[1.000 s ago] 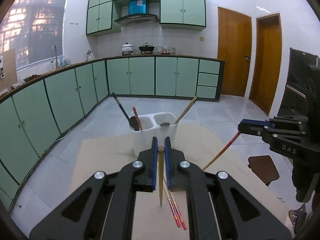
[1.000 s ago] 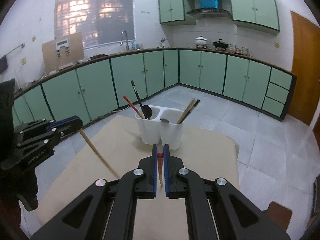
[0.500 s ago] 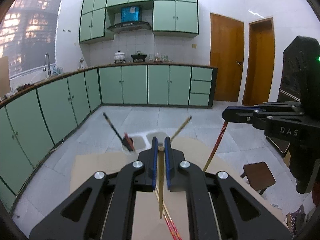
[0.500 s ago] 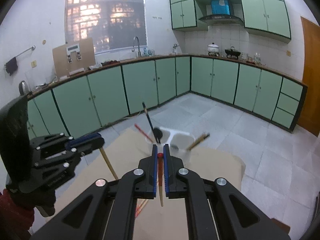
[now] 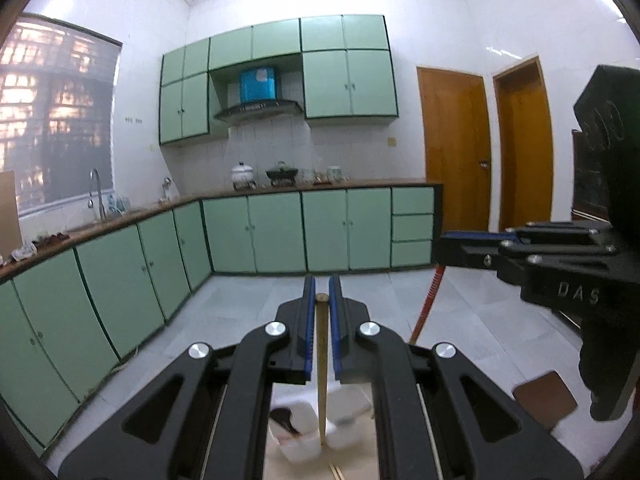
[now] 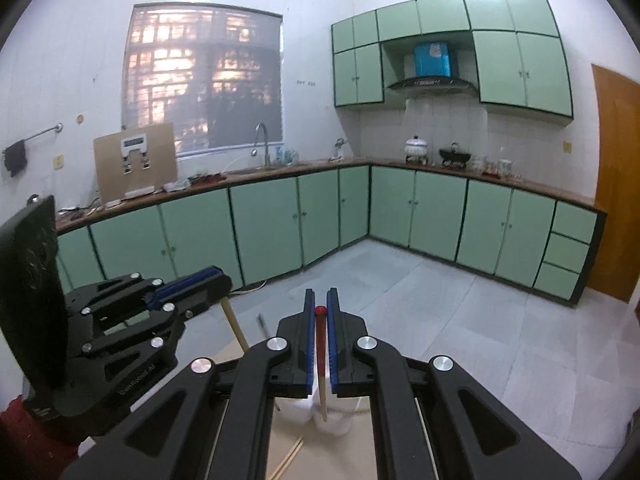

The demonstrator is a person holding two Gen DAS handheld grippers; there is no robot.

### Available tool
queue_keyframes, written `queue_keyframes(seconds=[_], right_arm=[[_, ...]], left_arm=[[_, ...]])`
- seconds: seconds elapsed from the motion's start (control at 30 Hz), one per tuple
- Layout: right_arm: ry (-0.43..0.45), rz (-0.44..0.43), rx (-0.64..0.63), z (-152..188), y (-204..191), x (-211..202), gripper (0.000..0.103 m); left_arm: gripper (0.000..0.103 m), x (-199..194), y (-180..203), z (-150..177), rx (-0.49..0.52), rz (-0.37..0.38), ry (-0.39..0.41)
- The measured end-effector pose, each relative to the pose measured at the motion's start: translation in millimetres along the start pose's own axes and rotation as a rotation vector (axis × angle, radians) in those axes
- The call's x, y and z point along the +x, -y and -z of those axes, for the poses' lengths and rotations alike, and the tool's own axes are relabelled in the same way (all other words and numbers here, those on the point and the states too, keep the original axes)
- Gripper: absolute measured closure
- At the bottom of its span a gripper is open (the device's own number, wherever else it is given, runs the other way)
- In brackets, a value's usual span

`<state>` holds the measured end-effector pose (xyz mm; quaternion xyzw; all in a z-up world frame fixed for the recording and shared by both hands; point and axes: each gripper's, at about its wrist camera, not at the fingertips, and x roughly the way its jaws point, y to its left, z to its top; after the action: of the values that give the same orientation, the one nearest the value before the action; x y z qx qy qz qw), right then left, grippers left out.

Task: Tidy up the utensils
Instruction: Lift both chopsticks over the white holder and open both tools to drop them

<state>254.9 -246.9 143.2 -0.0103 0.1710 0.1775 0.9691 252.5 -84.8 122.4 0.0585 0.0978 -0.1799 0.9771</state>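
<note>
In the left wrist view my left gripper (image 5: 321,280) is shut on a plain wooden chopstick (image 5: 321,376) that hangs straight down. Its tip hovers over the white two-compartment holder (image 5: 298,452), where a dark spoon (image 5: 286,420) rests in the left cup. My right gripper (image 6: 320,292) is shut on a red-topped chopstick (image 6: 321,352), which also hangs over the holder (image 6: 340,420). Each gripper shows in the other's view: the right gripper (image 5: 444,248) with its red chopstick (image 5: 430,300), and the left gripper (image 6: 222,284) with its wooden chopstick (image 6: 234,326).
The holder stands on a tan table top (image 6: 224,358). Loose chopsticks (image 6: 288,456) lie on it near the front. A brown stool (image 5: 546,398) stands on the floor to the right. Green cabinets line the far walls.
Both grippers have risen with their chopsticks still held. The holder has slid from ahead of the fingers down to the bottom of each view, under the hanging tips.
</note>
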Motion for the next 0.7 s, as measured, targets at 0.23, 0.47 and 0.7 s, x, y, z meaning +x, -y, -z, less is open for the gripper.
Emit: queue_keyframes(seconds=[0.23,0.47,0.7], right_arm=[[-0.01,0.037,0.041,7.7,24.7,63.6,0.097],[-0.08,0.041,0.07,43.5,40.2,110.3,0.097],[-0.166,0.047,0.083,75.2,49.0,134.2,0.097]], left_arm=[[0.097,58.6,-9.7,12.3,-0.01,-0.054,-0.025],[0.097,97.8,-23.5,53.5,-0.023,-0.061,-0.139],[0.094,111.6,-37.4,72.2,-0.03,-0.07,-0.206]])
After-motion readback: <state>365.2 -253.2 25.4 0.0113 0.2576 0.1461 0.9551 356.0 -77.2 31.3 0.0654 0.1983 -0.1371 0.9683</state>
